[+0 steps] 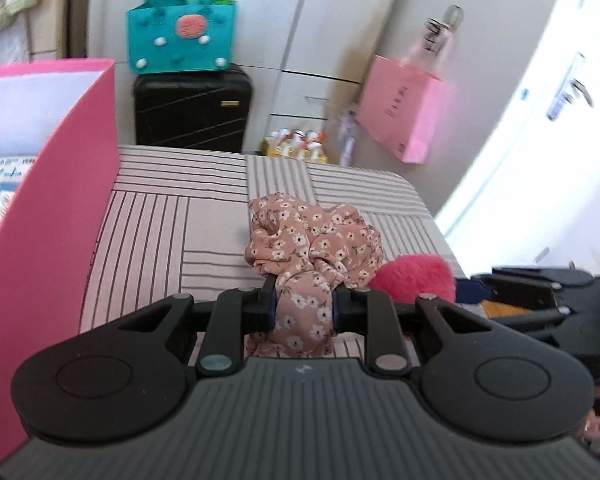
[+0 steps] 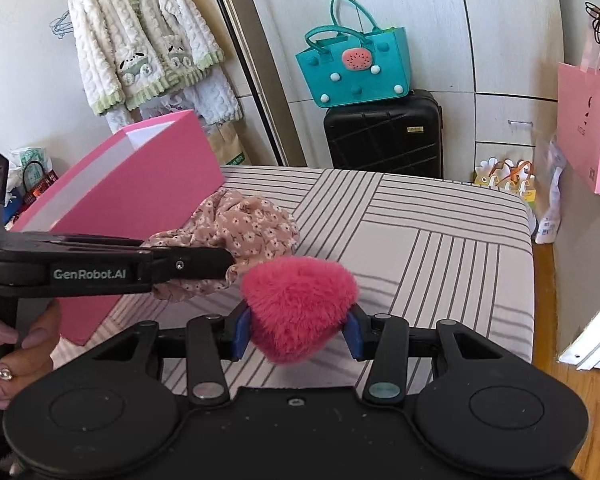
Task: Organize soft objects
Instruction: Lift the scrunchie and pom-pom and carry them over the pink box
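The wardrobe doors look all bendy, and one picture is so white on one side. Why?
Left wrist view: the fisheye lens curves the wardrobe doors, and strong light washes out the door on the right; the pink paper bag is smeared. Right wrist view: the same lens curve, but sharper, so the fluffy pink heart shows crisp fur.

Bed (image 2: 440, 240) with pale pink cover, dark stripe blocks running in different directions, fills mid-frame in both views. Pink box (image 2: 140, 200) sits on it at the 9 o'clock side, open, white inside, one corner over the stripes. Whether the floral and fuzzy items touch the cover: can't tell.
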